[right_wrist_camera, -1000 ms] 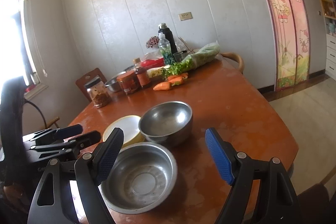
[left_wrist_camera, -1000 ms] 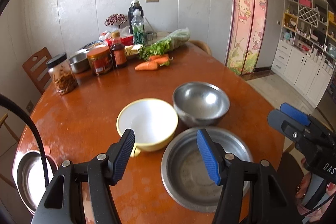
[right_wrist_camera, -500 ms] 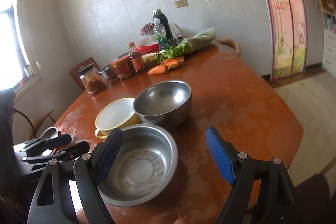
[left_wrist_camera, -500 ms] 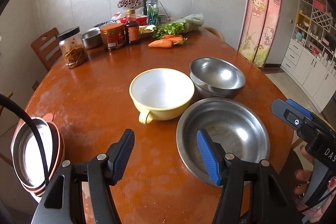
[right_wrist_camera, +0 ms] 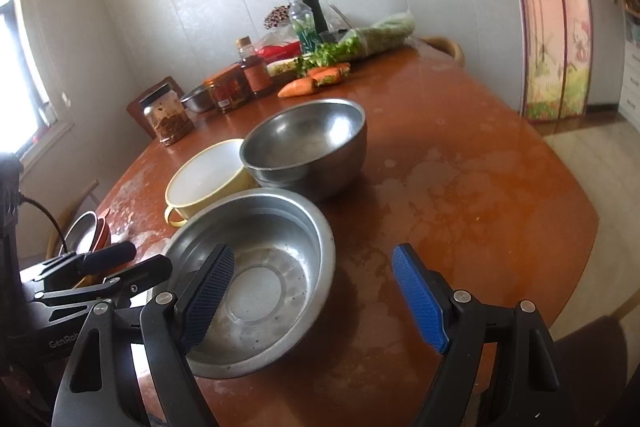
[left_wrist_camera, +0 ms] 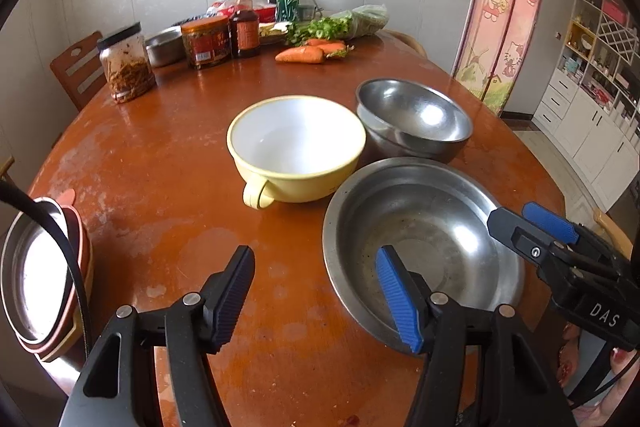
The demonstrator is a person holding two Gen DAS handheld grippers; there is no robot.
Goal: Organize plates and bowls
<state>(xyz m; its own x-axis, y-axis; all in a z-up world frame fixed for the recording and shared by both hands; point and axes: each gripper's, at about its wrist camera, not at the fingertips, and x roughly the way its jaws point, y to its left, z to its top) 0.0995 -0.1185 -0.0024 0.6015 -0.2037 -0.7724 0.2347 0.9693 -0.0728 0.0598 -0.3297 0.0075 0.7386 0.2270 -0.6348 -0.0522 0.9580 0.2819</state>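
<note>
A wide shallow steel bowl [left_wrist_camera: 424,239] [right_wrist_camera: 256,267] sits at the near edge of the round wooden table [left_wrist_camera: 160,155]. Behind it stand a yellow bowl with a handle [left_wrist_camera: 296,151] [right_wrist_camera: 208,183] and a deep steel bowl [left_wrist_camera: 412,123] [right_wrist_camera: 308,147]. At the left edge is a stack of plates [left_wrist_camera: 40,279] [right_wrist_camera: 90,231], a steel one on reddish ones. My left gripper [left_wrist_camera: 316,297] is open and empty, straddling the shallow bowl's left rim from above. My right gripper [right_wrist_camera: 312,297] is open and empty, straddling that bowl's right rim.
At the far side stand a jar of dried food [left_wrist_camera: 126,63], a red-labelled jar [left_wrist_camera: 206,43], a sauce bottle [left_wrist_camera: 244,27], a small steel bowl [left_wrist_camera: 164,47], carrots [left_wrist_camera: 304,53] and bagged greens [left_wrist_camera: 344,25]. A chair [left_wrist_camera: 78,67] stands at the left; cabinets [left_wrist_camera: 592,99] stand far right.
Both grippers have sunk toward the table and tipped downward. The bowls now look larger and nearer, and the plate stack shows more fully at the left. Jaw openings look unchanged.
</note>
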